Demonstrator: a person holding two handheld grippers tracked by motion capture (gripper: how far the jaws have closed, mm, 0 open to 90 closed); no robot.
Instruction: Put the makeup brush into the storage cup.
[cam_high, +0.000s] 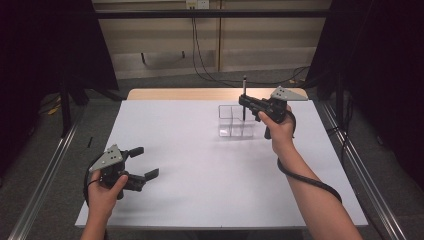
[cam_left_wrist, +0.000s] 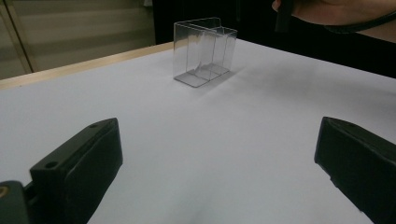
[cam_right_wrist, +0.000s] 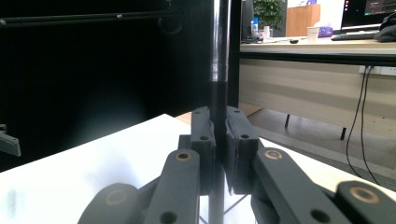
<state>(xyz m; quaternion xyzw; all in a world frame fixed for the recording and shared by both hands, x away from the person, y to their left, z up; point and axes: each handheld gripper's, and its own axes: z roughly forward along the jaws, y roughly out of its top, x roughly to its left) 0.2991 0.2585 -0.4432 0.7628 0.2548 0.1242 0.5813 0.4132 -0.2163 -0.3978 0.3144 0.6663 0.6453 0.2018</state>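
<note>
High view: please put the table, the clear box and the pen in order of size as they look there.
1. The table, by far the largest.
2. The clear box.
3. The pen, a thin dark stick held upright by the right gripper over the box, its lower end behind the clear wall.

Setting: lab or office test bay. White work table (cam_high: 200, 165) at centre of high view, bare wood strip (cam_high: 200, 94) along far edge at 12 o'clock. Black curtains (cam_high: 45, 45) at 10 and 2 o'clock. Metal floor rails (cam_high: 42, 187) at 8 and 4 o'clock. Wall socket (cam_high: 196, 4) and hanging cables (cam_high: 200, 55) at 12 o'clock. Right gripper view: office desk (cam_right_wrist: 322, 46) with monitor (cam_right_wrist: 369, 14), potted plant (cam_right_wrist: 271, 11) at 1 o'clock.
</note>
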